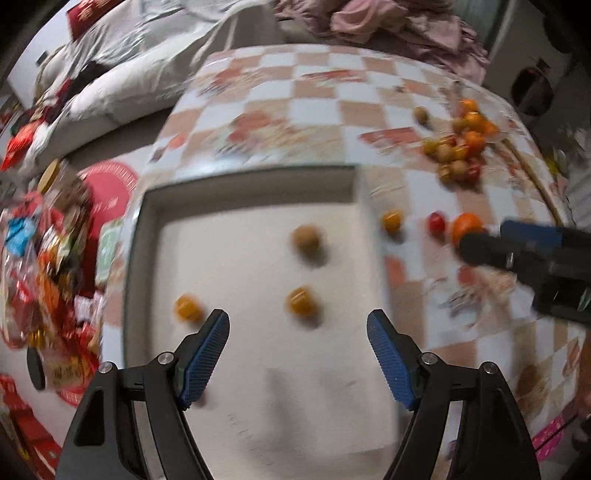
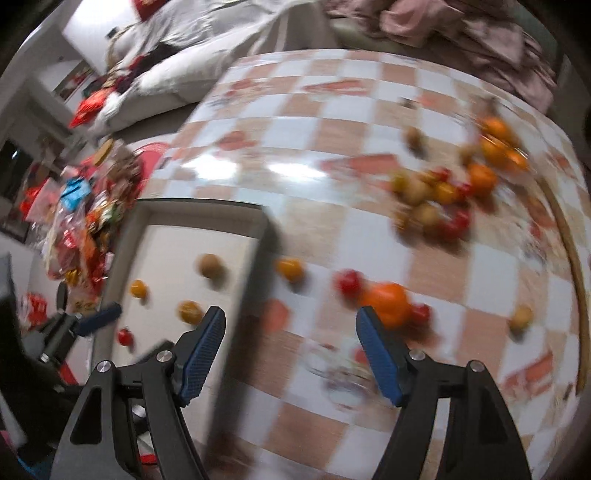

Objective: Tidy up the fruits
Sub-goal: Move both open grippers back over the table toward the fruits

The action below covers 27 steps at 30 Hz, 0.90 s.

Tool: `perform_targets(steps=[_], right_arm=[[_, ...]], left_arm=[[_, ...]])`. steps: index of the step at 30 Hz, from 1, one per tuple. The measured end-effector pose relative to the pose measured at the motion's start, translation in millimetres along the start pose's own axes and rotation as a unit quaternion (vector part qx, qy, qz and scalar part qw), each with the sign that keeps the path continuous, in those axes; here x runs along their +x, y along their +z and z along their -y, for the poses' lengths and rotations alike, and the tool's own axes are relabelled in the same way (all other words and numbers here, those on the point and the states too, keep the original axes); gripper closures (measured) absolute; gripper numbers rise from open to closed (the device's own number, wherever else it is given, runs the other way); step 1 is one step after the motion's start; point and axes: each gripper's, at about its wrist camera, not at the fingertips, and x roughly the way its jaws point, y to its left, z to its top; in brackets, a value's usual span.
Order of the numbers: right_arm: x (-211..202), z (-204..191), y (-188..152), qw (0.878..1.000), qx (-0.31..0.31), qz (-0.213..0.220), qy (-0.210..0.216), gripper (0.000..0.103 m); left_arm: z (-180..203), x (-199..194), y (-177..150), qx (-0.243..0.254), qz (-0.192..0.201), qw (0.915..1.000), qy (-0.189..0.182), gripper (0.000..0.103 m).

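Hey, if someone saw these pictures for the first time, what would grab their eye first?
Probably the white tray on the checkered tablecloth, with a few small fruits scattered inside. Next, the bright pile of fruit at the table's far right, and the large orange just beyond the open right gripper.

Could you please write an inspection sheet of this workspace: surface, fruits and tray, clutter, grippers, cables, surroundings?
Surface: table with glossy orange-and-white checked cloth.
Job's things: shallow white rectangular tray holding four small fruits in the right wrist view, among them a brown round fruit and a small red fruit; a large orange fruit and smaller ones loose beside the tray; a mixed pile of small fruits further back.
Clutter: heap of colourful snack packets left of the table.
Grippers: left gripper open, empty, above the tray; right gripper open, empty, over the cloth.
Cables: nothing seen.
Surroundings: white bedding, pink crumpled clothes; pictures blurred.
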Motion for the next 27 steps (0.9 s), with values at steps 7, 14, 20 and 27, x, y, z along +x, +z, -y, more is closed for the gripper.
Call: perform_targets(steps=[7, 14, 20, 27], right_arm=[[-15, 85, -19, 0.996, 0.076, 0.002, -0.056, 0.026], [-23, 160, -25, 0.986, 0.143, 0.003, -0.088, 0.026], [-18, 184, -27, 0.983, 0.161, -0.004, -0.088, 0.026], [-1, 190, -19, 0.984, 0.157, -0.011, -0.078, 0.027]], left_arm=[[53, 4, 54, 0.025, 0.006, 0.9993, -0.028, 0.025], [95, 35, 95, 0.042, -0.002, 0.9983, -0.041, 0.025], [116, 67, 114, 0.046, -0.017, 0.9980, -0.040, 0.025], [132, 92, 129, 0.064, -0.027, 0.9972, -0.029, 0.025]])
